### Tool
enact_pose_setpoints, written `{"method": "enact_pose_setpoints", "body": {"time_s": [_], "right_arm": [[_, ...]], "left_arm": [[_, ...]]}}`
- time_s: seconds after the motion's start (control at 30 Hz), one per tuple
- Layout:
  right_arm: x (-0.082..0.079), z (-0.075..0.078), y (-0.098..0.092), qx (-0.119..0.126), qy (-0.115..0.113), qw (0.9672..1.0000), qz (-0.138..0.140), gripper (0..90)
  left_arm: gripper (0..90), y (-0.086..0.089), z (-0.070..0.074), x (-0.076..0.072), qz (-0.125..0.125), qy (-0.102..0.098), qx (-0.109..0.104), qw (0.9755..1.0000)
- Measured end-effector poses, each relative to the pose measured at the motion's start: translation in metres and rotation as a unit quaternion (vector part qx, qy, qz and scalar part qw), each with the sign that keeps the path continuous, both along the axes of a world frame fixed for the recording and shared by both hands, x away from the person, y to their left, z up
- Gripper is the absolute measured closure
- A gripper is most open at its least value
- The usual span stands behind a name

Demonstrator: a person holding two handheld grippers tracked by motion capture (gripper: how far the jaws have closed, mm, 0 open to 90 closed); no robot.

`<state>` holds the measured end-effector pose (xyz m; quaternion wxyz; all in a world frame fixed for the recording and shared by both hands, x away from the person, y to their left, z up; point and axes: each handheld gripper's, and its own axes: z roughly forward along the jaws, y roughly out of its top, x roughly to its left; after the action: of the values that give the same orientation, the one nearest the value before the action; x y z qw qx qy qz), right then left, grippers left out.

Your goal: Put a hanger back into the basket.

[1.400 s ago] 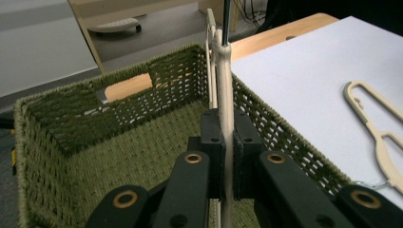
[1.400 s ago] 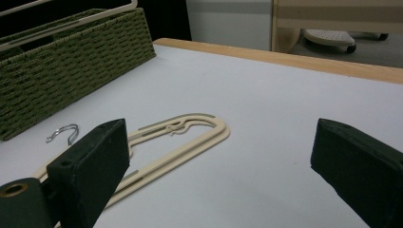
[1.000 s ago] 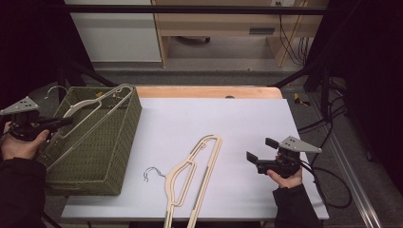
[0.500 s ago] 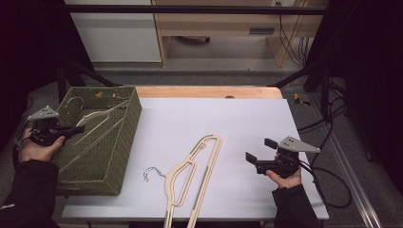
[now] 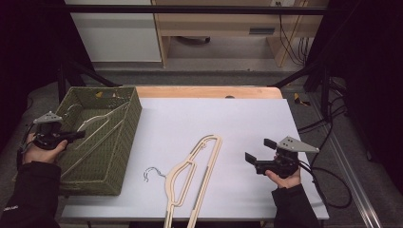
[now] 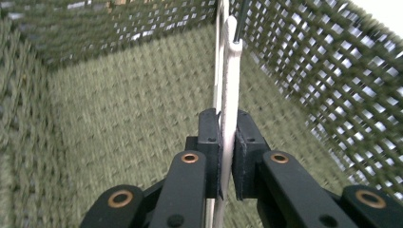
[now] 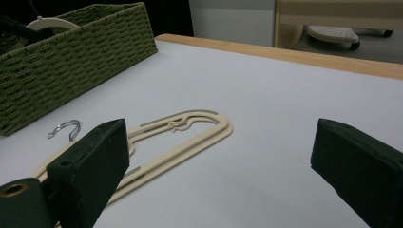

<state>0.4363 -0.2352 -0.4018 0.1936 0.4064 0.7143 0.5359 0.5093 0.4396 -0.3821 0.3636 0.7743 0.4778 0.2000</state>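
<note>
The left gripper (image 5: 78, 135) had its jaws clamped on a thin, stiff, light hanger (image 6: 231, 90) inside the basket (image 5: 124, 142); its flat bar suited the pinch. Right of the basket another hanger (image 5: 195, 175) lay flat, the right gripper (image 5: 256, 155) gaping beyond it.

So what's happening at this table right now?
A person is putting clothes hangers into a green woven basket at the left of the table. The left gripper is shut on a cream hanger and holds it down inside the basket. The right gripper hovers open and empty over the white table, its jaws wide apart. A second cream hanger with a metal hook lies flat on the table between the basket and the right gripper, not yet picked up.
</note>
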Motion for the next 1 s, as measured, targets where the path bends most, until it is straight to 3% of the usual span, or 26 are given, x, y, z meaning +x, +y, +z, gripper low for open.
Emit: {"method": "enact_pose_setpoints", "body": {"time_s": [0.17, 0.3, 0.4, 0.5, 0.77, 1.0], "right_arm": [[0.000, 0.000, 0.000, -0.001, 0.000, 1.0000, 0.003, 5.8], [0.000, -0.001, 0.001, -0.001, 0.000, 1.0000, 0.003, 5.8], [0.000, -0.001, 0.001, -0.002, -0.001, 1.0000, 0.003, 5.8], [0.000, -0.001, 0.003, -0.001, 0.001, 1.0000, 0.006, 5.9], [0.000, -0.003, 0.007, -0.003, 0.004, 0.9999, 0.014, 5.9], [0.001, -0.003, 0.008, -0.006, 0.003, 0.9999, 0.015, 6.0]], "left_arm": [[81.8, -0.004, 0.005, -0.004, -0.018, 0.012, -0.006, 0.9997], [80.8, -0.013, 0.006, -0.011, -0.032, 0.013, 0.005, 0.9994], [79.5, -0.021, 0.005, -0.016, -0.046, 0.015, 0.020, 0.9986], [78.5, -0.031, 0.004, -0.020, -0.059, 0.016, 0.050, 0.9969], [74.1, -0.058, -0.009, -0.023, -0.077, 0.040, 0.130, 0.9877], [72.2, -0.061, -0.012, -0.022, -0.082, 0.043, 0.135, 0.9865]]}}
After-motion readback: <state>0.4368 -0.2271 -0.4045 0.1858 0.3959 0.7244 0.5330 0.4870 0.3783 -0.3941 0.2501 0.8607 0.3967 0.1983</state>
